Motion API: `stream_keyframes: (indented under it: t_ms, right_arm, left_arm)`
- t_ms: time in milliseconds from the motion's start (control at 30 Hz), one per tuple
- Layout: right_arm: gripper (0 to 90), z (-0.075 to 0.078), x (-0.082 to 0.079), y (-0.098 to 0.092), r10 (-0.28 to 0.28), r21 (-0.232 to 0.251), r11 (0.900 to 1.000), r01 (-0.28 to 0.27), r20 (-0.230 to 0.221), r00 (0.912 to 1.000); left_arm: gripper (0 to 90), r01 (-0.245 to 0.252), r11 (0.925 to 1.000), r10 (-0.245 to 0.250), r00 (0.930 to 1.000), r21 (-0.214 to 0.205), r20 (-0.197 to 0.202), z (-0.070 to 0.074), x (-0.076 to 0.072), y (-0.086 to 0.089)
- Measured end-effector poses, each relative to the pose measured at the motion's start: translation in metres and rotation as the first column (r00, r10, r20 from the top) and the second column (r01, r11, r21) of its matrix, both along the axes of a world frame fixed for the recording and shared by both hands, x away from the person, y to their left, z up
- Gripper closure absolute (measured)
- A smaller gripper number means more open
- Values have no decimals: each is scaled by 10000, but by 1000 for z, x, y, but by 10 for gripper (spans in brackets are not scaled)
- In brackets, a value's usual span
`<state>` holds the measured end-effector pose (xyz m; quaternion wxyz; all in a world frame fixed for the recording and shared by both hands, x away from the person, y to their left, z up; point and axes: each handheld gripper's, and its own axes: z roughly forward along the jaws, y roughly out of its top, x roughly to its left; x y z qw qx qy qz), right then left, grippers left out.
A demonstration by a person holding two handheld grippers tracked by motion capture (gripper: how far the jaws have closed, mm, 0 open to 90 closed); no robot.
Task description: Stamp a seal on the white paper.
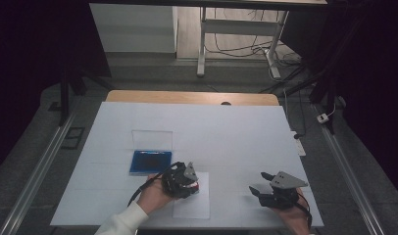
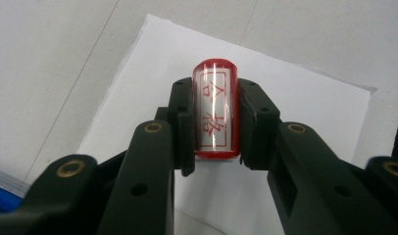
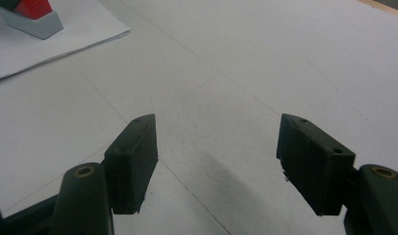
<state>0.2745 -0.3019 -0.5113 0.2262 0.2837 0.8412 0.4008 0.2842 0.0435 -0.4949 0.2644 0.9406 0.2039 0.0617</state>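
A clear cylindrical stamp [image 2: 215,112] with red ends and a white label bearing red characters sits between the jaws of my left gripper [image 2: 215,87], which is shut on it. The stamp hangs over a loose white sheet of paper [image 2: 295,98]. In the high view the left gripper [image 1: 189,183] is above the top left part of that sheet [image 1: 192,203], with a bit of red at its tip. My right gripper [image 1: 260,182] rests low at the front right, open [image 3: 215,122], with bare table between its jaws.
A blue ink pad [image 1: 149,161] with its clear lid raised lies just behind and left of the left gripper. White covering [image 1: 226,132] spreads over the table. In the right gripper view a red and grey piece [image 3: 35,17] stands on the sheet [image 3: 50,49].
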Motion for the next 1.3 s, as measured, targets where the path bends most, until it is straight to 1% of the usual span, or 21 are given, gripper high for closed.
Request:
stream_keyframes:
  t_ms: [67, 133, 167, 200, 400, 467, 533, 600, 767, 867, 1067, 1167, 1233, 1300]
  right_arm:
    - [311, 0, 0, 0, 16, -1, 10000, -16, 15, 10000]
    - [311, 0, 0, 0, 50, 54, 10000, -50, 29, 10000]
    - [311, 1, -1, 0, 13, 8, 10000, -13, 25, 10000]
    - [311, 0, 0, -1, 48, 88, 9999, -48, 8, 10000]
    - [311, 0, 0, 0, 38, 69, 10000, -38, 25, 10000]
    - [311, 1, -1, 0, 10, -1, 10000, -10, 44, 10000]
    - [311, 0, -1, -1, 41, 60, 10000, -41, 60, 10000]
    - [311, 1, -1, -1, 6, 76, 10000, -7, 46, 10000]
    - [311, 1, -2, -2, -52, 71, 10000, 51, 50, 10000]
    - [311, 1, -1, -3, -24, 76, 10000, 24, 42, 10000]
    - [311, 1, -1, -3, -39, 105, 9999, 38, 17, 10000]
    - [312, 1, -1, -4, -59, 88, 9999, 59, 41, 10000]
    - [311, 1, -1, -5, -46, 110, 9999, 45, 28, 10000]
    - [312, 1, -1, -5, -42, 108, 9999, 42, 27, 10000]
  left_arm:
    - [711, 9, 10000, -9, 10000, 40, 52, 0, 0, 0]
    - [711, -3, 10000, 3, 10000, 16, 15, 0, 0, 0]
    - [711, -4, 10000, 4, 10000, 8, 14, 0, 0, 0]
    - [710, -9, 10000, 9, 10000, 6, 16, 0, 0, 0]
    - [709, -31, 10000, 31, 10000, -40, -1, 0, 0, 0]
    - [709, -63, 10000, 63, 10000, -27, 30, 0, 0, 0]
    - [708, -106, 9999, 106, 9999, -25, 68, 0, -1, 0]
    - [708, -153, 9999, 153, 9999, -78, 20, 0, -1, 0]
    - [706, -163, 9999, 164, 9996, -56, 215, 1, -3, 0]
    - [704, -223, 9994, 228, 9995, -251, 213, 3, -4, 2]
    - [702, -210, 9991, 219, 9995, -379, 214, 3, -3, 2]
    - [702, -221, 9989, 233, 9993, -418, 280, 3, -3, 2]
    - [702, -240, 9980, 258, 9992, -583, 301, 4, -3, 3]
    - [702, -285, 9956, 310, 9992, -896, 260, 8, -2, 6]
